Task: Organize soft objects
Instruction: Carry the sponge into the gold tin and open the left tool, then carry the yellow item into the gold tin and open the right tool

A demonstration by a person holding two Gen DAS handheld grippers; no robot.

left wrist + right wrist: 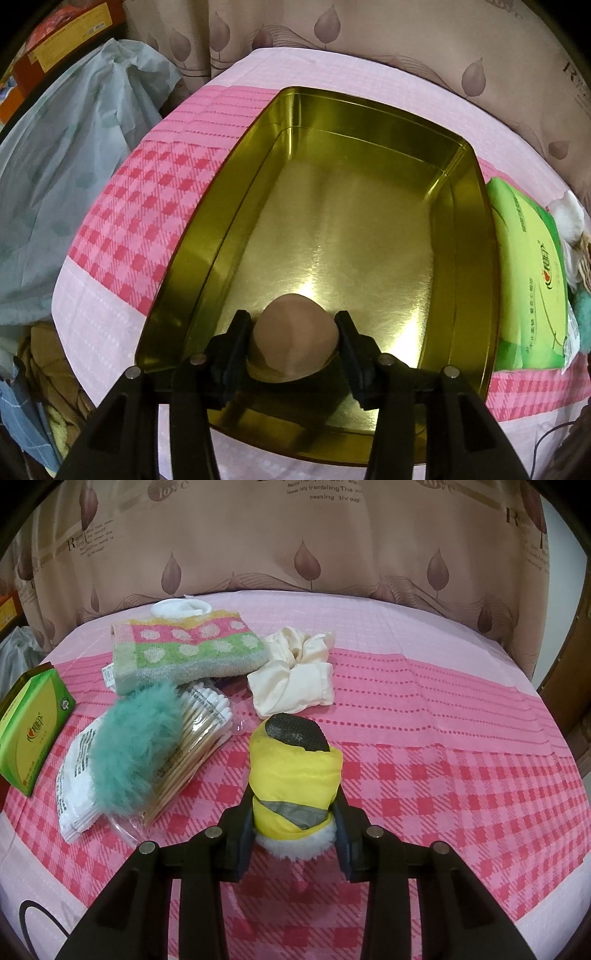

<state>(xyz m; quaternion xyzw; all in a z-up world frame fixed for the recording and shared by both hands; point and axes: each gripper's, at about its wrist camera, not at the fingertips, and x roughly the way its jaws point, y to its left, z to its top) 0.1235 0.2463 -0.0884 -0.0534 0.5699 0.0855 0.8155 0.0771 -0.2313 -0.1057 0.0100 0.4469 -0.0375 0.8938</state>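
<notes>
Left gripper points steeply downward, its black fingers standing either side of a brown rounded object, a slim gap showing at each pad. Right gripper tilts down at a gentler angle, its jaws pressed against a small yellow bootie clamped between them.

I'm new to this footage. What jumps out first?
The big gold tin on the pink checked cloth, with a brown pouf between the left gripper fingers. At right, the right gripper clamps a yellow bootie beside a teal fluffy scrunchie.
</notes>
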